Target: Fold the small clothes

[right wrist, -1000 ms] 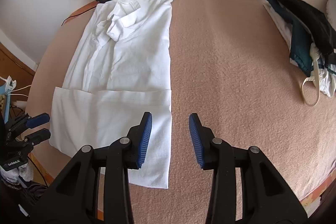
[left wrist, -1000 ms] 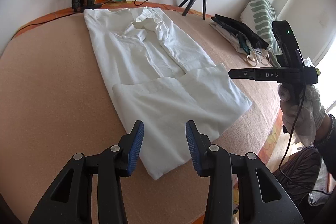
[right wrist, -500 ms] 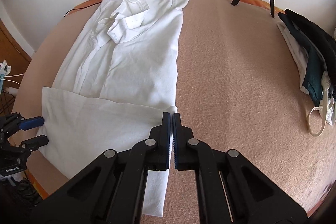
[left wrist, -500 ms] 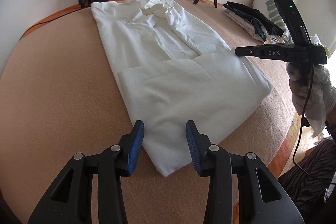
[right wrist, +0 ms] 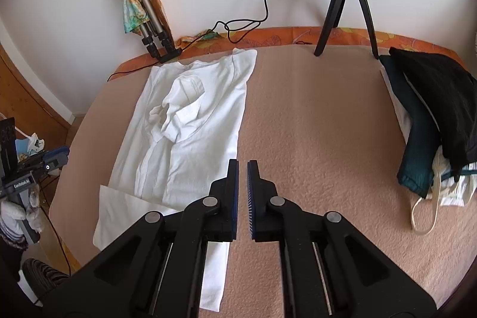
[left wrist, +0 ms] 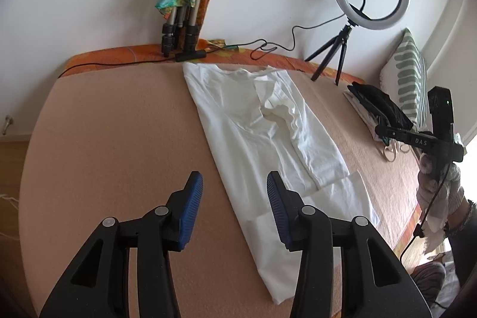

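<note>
Nearest, the left gripper hangs above the peach terry-covered bed, jaws opening with nothing between them; the right gripper has its jaws drawn nearly together, empty. Just beyond lies the thin white cotton T-shirt, sleeves folded in, hem turned up. It looks light, limp and prone to wrinkling; I would pinch both corners of the folded hem edge.

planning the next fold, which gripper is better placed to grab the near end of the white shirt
Probably left. The left gripper, jaws opening and empty, hovers at the near edge of the white shirt. The right gripper is shut on nothing by the shirt's other edge and must open first.
</note>
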`<action>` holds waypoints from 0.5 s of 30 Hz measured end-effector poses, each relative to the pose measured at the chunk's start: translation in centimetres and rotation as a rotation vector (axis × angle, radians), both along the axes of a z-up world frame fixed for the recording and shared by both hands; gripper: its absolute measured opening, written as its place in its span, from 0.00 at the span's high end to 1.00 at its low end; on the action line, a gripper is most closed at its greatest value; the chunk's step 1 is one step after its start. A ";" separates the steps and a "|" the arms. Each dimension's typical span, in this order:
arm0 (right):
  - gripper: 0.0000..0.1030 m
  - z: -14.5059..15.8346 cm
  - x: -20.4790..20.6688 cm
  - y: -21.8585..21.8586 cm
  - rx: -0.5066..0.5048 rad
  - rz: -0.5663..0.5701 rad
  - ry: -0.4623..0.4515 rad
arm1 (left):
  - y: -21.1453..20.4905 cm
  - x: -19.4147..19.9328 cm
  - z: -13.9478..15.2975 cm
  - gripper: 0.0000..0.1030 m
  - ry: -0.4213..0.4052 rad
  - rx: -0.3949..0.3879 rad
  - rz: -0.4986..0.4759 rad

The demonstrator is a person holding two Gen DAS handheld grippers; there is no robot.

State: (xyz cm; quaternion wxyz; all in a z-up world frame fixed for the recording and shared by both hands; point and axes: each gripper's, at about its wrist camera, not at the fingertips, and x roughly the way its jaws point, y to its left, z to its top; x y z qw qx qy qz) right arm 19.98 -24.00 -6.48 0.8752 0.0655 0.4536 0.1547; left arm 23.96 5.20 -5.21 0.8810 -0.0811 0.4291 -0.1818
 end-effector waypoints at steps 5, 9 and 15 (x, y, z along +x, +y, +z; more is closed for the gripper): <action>0.94 0.3 4.4 -0.6 0.021 0.018 -0.026 | 1.2 5.7 -0.1 0.53 0.002 0.009 0.027; 0.94 -0.6 8.9 -0.2 0.034 0.065 -0.002 | 1.4 10.1 -1.3 0.53 0.028 -0.020 0.035; 0.94 -3.0 15.0 0.7 0.063 0.114 0.021 | 1.3 15.8 -4.0 0.51 0.068 -0.064 0.064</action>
